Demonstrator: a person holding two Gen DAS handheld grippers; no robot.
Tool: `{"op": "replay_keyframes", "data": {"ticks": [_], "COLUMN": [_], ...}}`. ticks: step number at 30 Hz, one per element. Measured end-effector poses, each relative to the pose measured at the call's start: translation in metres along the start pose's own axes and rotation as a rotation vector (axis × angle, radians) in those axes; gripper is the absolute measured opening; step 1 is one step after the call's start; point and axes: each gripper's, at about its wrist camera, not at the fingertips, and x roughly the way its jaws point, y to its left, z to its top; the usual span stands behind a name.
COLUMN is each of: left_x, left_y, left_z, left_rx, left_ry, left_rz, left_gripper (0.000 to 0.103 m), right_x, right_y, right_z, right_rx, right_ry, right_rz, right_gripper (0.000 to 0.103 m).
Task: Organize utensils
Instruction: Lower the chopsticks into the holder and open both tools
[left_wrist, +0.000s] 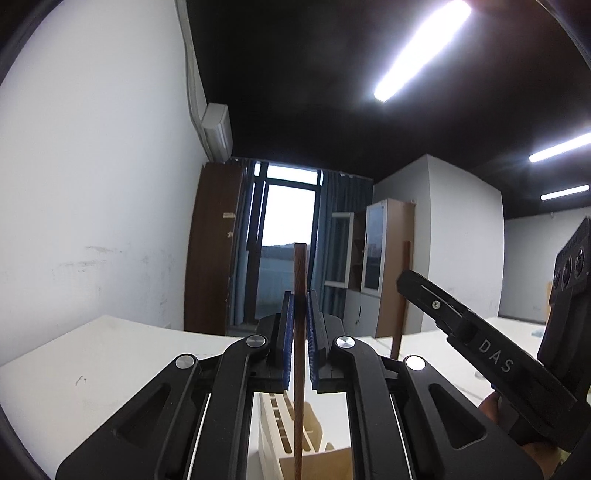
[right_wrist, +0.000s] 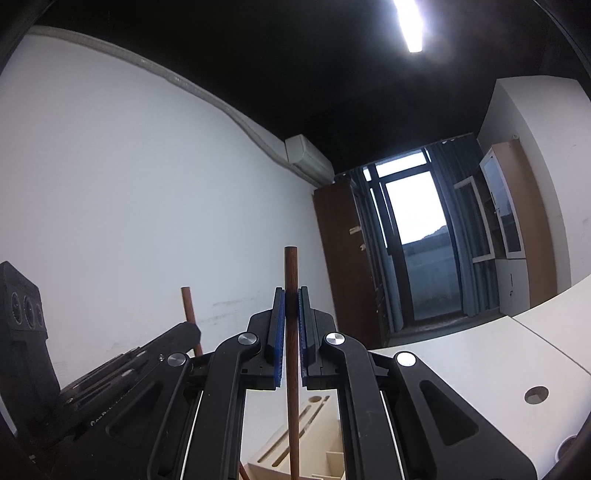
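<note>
My left gripper is shut on a brown wooden utensil handle that stands upright between its blue pads and runs down toward a cream slotted utensil holder below. My right gripper is shut on another brown wooden handle, also upright, above the same cream holder. The right gripper's body shows at the right of the left wrist view. The left gripper's body and its handle show at the left of the right wrist view. The utensils' lower ends are hidden.
The holder stands on a white table, which also shows in the right wrist view with a round cable hole. Behind are a white wall, a brown cabinet, a window with curtains and a glass-door cabinet.
</note>
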Motion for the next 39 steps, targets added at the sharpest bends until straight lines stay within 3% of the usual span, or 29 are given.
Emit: {"op": "replay_keyframes", "data": {"ticks": [16, 30, 35, 37, 39], "left_x": [0.008, 0.007, 0.002, -0.002, -0.005], "left_y": [0.019, 0.023, 0.026, 0.027, 0.029], "left_z": [-0.016, -0.020, -0.015, -0.013, -0.011], "left_rx": [-0.023, -0.030, -0.043, -0.040, -0.045], "left_ry": [0.131, 0.203, 0.200, 0.194, 0.188], "left_rz": [-0.039, -0.084, -0.081, -0.078, -0.073], "left_gripper": [0.006, 0.007, 0.016, 0.018, 0.020], "right_x": [0.011, 0.007, 0.005, 0.004, 0.002], "right_y": [-0.001, 0.005, 0.003, 0.001, 0.000], "right_z": [-0.024, -0.035, -0.029, -0.026, -0.024], "right_rx": [-0.020, -0.031, -0.032, -0.024, -0.023], "right_ry": [0.170, 0.245, 0.247, 0.242, 0.239], "right_rz": [0.007, 0.018, 0.012, 0.011, 0.006], "right_gripper": [0.007, 0.008, 0.009, 0.018, 0.019]}}
